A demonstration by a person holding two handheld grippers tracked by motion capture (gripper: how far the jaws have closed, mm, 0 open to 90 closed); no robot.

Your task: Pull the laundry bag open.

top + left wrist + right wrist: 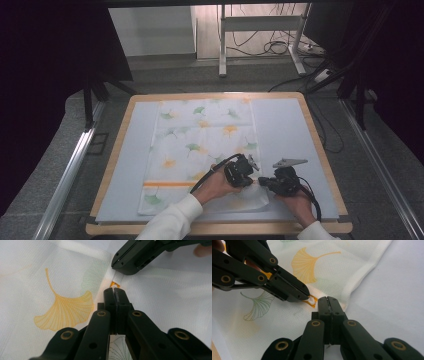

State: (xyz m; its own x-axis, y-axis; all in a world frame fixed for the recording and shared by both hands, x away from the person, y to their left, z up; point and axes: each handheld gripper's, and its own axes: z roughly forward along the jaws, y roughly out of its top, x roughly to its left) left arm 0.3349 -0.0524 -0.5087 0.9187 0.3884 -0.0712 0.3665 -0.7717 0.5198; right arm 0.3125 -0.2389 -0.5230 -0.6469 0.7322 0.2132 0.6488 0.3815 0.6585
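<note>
The cloth (200,150) lies flat on the pale mat (285,135), its near right corner folded over under my tools. Thin woven cotton, ginkgo-leaf print, one orange stripe, hemmed edges: I judge it light, limp, not slippery, and likely to sag and crease on lifting. Left gripper (115,293) and right gripper (328,301): jaws fully closed, tips meeting at the small orange loop (310,300) by the hem; I cannot tell whether fabric is pinched. Best purchase, I judge, is the doubled hem at that corner.
</note>
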